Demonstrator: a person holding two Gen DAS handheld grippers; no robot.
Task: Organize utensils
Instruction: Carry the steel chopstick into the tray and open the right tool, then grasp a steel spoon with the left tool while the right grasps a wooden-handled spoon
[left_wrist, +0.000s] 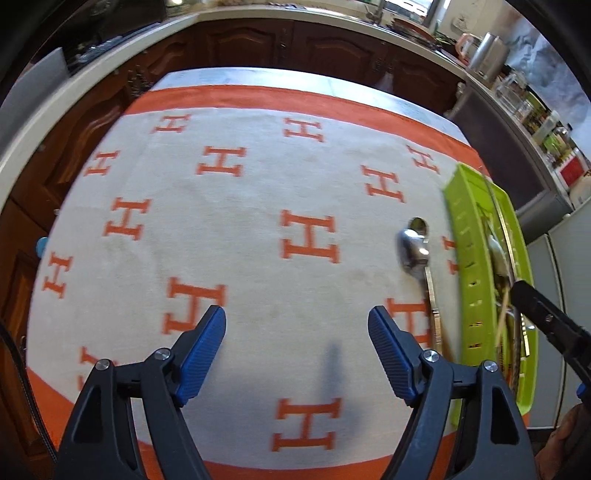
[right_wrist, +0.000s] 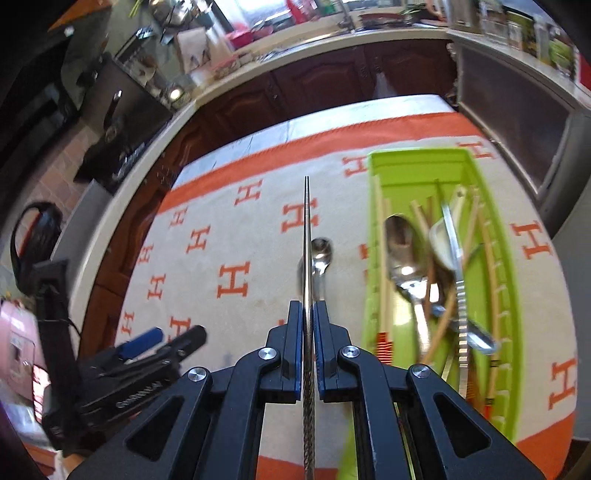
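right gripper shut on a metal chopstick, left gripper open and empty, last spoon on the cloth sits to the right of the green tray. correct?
One thing is off: the spoon lies on the cloth left of the green tray, not right, as the right wrist view shows. The rest stands: the right gripper is shut on the metal chopstick, and the left gripper is open with nothing between its fingers.

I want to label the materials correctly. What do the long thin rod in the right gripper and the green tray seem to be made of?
The long thin grey rod, clamped in the right gripper, looks like brushed metal, probably steel: it is grey with a dull sheen and fine ridges near the handle end. The bright green rectangular tray looks like moulded plastic: an even, opaque colour, smooth walls and slotted sides.
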